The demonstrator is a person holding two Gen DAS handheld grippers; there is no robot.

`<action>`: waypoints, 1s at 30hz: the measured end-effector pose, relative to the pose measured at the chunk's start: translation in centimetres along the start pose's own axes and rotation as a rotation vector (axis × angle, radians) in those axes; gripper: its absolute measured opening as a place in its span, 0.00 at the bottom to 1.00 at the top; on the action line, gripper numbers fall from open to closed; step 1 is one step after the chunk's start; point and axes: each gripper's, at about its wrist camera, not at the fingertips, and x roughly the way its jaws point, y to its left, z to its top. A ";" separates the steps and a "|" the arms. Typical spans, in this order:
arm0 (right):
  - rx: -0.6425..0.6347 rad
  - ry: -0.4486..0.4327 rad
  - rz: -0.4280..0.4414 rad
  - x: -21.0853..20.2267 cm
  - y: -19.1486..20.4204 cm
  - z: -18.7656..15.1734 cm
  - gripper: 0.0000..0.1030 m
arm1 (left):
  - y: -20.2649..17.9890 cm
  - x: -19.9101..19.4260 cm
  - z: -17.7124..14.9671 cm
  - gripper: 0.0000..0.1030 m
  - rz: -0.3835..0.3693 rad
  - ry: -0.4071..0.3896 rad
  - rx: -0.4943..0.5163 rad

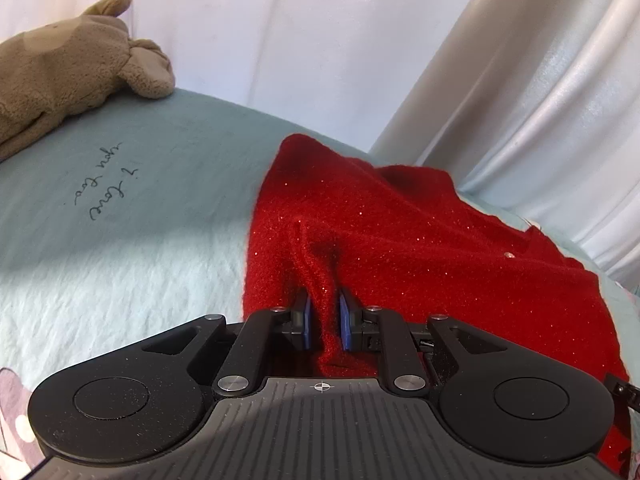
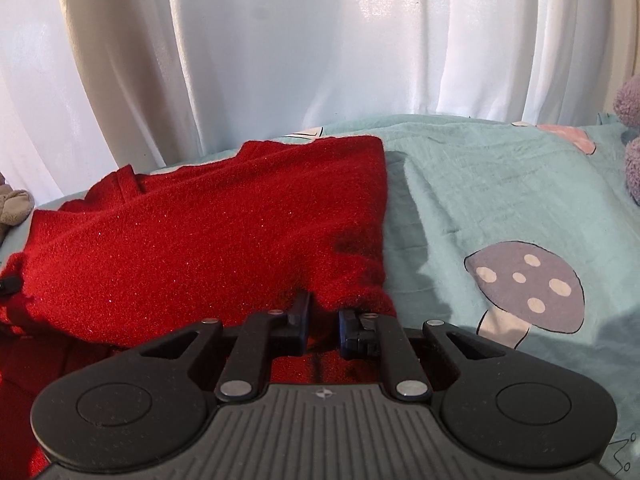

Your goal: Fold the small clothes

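Observation:
A sparkly red knit garment (image 1: 400,232) lies spread on the pale teal bed sheet (image 1: 160,184). My left gripper (image 1: 325,300) is shut on a raised pinch of its near edge, and red cloth fills the gap between the blue pads (image 1: 307,316). In the right wrist view the same red garment (image 2: 200,240) reaches left and away, with its right edge near the middle of the picture. My right gripper (image 2: 323,304) is shut on the garment's near right corner, where the fabric bunches over the fingertips.
A tan plush toy (image 1: 68,64) lies at the far left of the bed. White curtains (image 2: 320,40) hang just behind the bed. The sheet (image 2: 480,200) bears a mushroom print (image 2: 528,280) and handwriting (image 1: 106,188). A purple plush (image 2: 630,120) sits at the far right.

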 end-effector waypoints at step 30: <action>-0.306 -0.065 0.000 0.8 7.8 -0.4 0.27 | -6.2 0.5 -1.6 0.71 0.089 -0.058 0.263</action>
